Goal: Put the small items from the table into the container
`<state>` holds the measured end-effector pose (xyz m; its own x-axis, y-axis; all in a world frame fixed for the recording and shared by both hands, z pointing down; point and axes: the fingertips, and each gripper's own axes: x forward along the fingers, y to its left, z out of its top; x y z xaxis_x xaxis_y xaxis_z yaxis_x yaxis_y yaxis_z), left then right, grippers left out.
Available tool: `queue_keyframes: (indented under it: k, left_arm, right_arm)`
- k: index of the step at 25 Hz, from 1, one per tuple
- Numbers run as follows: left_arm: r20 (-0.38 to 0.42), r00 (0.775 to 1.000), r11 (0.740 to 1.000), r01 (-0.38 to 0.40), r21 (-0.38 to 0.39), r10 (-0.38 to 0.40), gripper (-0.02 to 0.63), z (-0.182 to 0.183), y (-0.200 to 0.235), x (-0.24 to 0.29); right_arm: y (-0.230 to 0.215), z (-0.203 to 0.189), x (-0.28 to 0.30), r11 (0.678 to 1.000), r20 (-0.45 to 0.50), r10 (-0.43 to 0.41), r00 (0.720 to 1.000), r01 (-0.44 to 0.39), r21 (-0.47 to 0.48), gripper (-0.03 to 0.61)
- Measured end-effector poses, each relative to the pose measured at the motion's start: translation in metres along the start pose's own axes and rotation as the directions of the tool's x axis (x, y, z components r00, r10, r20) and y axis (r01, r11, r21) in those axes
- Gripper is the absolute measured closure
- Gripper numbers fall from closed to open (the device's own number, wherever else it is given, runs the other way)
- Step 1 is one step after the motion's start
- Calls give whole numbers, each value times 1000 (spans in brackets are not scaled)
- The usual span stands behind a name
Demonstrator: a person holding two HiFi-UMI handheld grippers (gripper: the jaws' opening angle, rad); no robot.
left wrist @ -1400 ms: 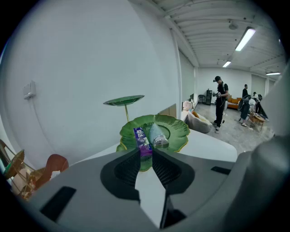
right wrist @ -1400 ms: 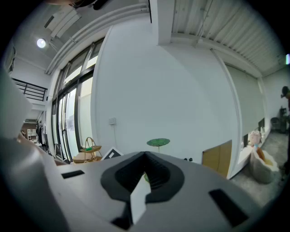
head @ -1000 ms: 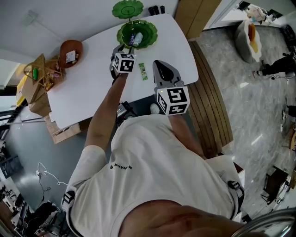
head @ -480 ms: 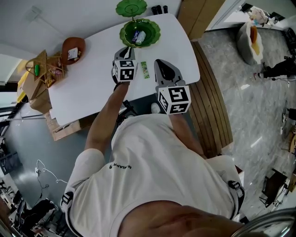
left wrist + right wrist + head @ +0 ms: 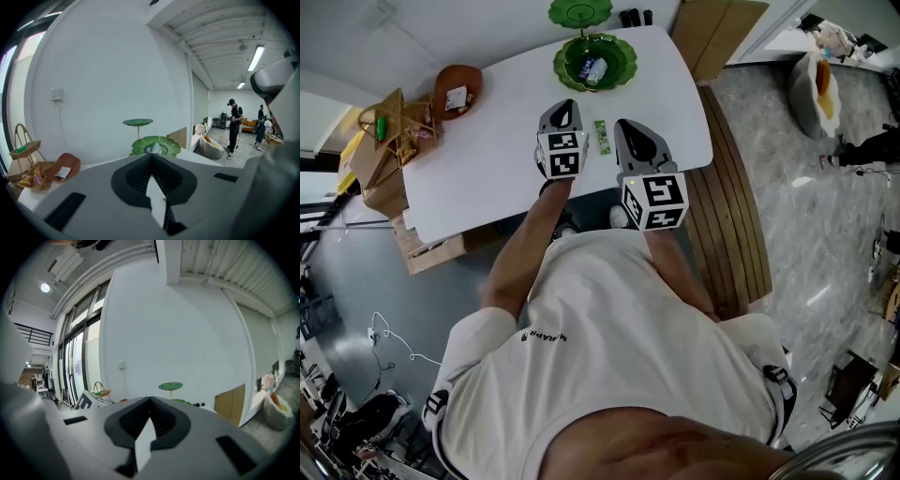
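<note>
We're seeing a smooth matt white worktop (image 5: 502, 141), a glossy green bowl (image 5: 624, 67) that looks like plastic, and matt grey plastic shells on the left tool (image 5: 564, 105) and right tool (image 5: 625, 127). Slatted wood bench (image 5: 731, 225) alongside, floor (image 5: 834, 244) is shiny polished stone.

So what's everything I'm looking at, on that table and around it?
table: one, white, below the grippers
tiered dish: one, green, table's far edge
wrapped items: at least two, white and blue, in the dish's lower tier
packet: one, green, on the table between the grippers
bowl: one, brown, table's far left, white slip inside
basket: one, tan, by the table's left end
cardboard box: one, brown, on the floor by the table
bystanders: two, dark clothes, far across the room
person: one, white T-shirt, nearest the camera
left gripper: one, grey, over the table, shut, empty
right gripper: one, grey, over the table, shut, empty
</note>
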<state>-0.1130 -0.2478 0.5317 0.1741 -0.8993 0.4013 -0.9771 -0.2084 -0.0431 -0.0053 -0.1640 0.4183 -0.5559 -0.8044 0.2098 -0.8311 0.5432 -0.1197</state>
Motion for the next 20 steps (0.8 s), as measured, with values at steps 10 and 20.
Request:
queue_keyframes:
  k: [10,20]
  left_arm:
    - [7,1000,999,9,-54,-9,611,-12,-11,-24]
    - [-101,994,996,27,-89,-35,611,-56,-26,-21]
  right_arm:
    - [6,-6,3,1000,-7,4,1000,-4,12,574]
    - [3,-14,-2,999,-18,-11,1000,12,30,574]
